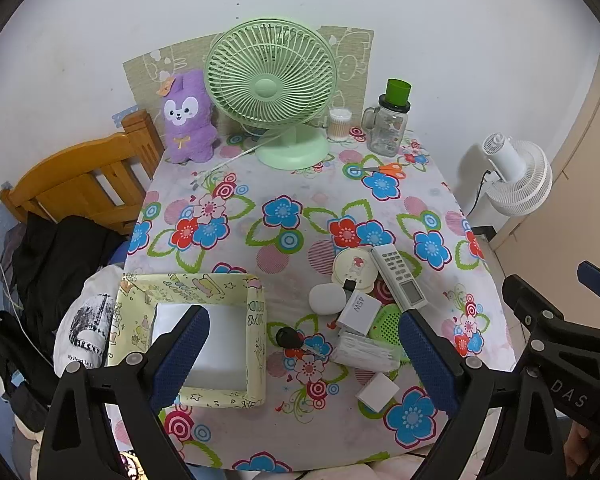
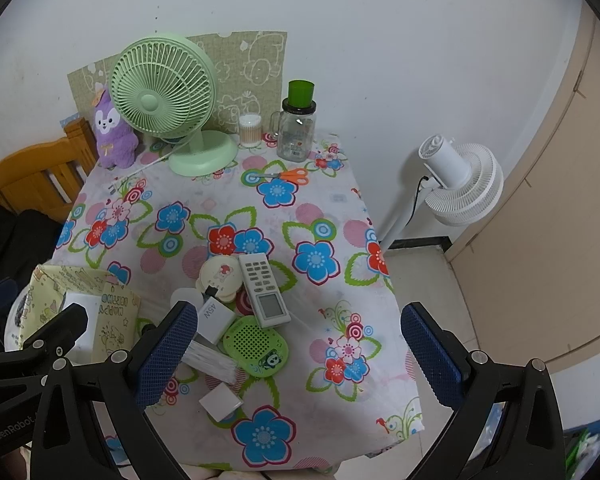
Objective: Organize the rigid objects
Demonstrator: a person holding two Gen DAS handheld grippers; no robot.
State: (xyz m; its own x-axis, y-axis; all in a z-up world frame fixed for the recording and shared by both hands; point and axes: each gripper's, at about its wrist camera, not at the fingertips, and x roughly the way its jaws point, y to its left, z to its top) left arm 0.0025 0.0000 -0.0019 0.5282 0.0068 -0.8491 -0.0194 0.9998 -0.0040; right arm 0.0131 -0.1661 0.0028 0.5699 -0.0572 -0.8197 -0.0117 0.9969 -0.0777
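A yellow patterned box [image 1: 256, 344] sits at the table's near left, open, with a white floor; it also shows in the right wrist view [image 2: 116, 320]. A cluster of small items lies near the front middle: a white remote [image 1: 398, 280] [image 2: 264, 290], a white 45W charger [image 1: 358, 310] [image 2: 216, 318], a green speaker-like disc [image 2: 256, 346], a round cream case [image 1: 354, 268], a white oval case [image 1: 327, 299], a black key [image 1: 289, 337], a white packet [image 1: 366, 354] and a small white cube [image 1: 377, 392] [image 2: 220, 402]. My left gripper [image 1: 304, 356] is open above the box and cluster. My right gripper [image 2: 300, 356] is open above the cluster.
A green desk fan [image 1: 272, 92], purple plush [image 1: 188, 116], cotton swab jar [image 1: 339, 124], glass mug jar with green cup [image 1: 388, 124] and orange scissors [image 1: 384, 170] stand at the table's far side. A wooden chair [image 1: 80, 184] is left, a white floor fan [image 2: 460, 182] right.
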